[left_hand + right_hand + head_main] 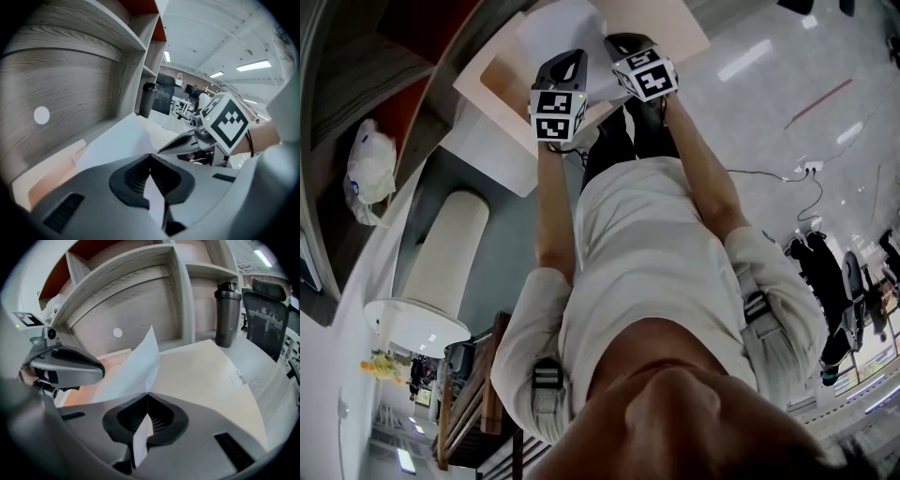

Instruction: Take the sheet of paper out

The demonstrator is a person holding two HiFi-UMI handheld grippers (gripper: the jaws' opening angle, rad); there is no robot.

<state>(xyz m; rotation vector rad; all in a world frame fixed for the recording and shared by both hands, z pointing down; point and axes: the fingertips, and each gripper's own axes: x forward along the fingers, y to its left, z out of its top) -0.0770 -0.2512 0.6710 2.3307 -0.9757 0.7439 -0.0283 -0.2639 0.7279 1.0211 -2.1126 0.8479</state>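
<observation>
You grip the sheet [136, 364] with both tools, side by side over the desk [211, 376]. The left tool [150, 157] has its jaws pressed together on the sheet's near edge, and a strip of white paper runs back through the dark pads. The right tool [147, 395] pinches the same edge in the same way, its jaws clamped on the paper with a narrow strip showing behind them. From the head view both tools sit close together at arm's length, the marker cubes facing you.

Past the jaws the sheet rises clear of the desk, bowed between the two tools and coming up to a pointed corner in the right gripper view. Under it and to the left a peach board [105, 359] lies flat on the desk, close to the shelf unit [140, 296].

Farther off, the grey wood-grain shelf unit stands along the desk's far edge, with a round white dot [117, 333] on its back panel. At far right a dark bottle [228, 315] stands upright on the desk beside a shelf upright. A black chair [269, 317] stands just beyond it.
</observation>
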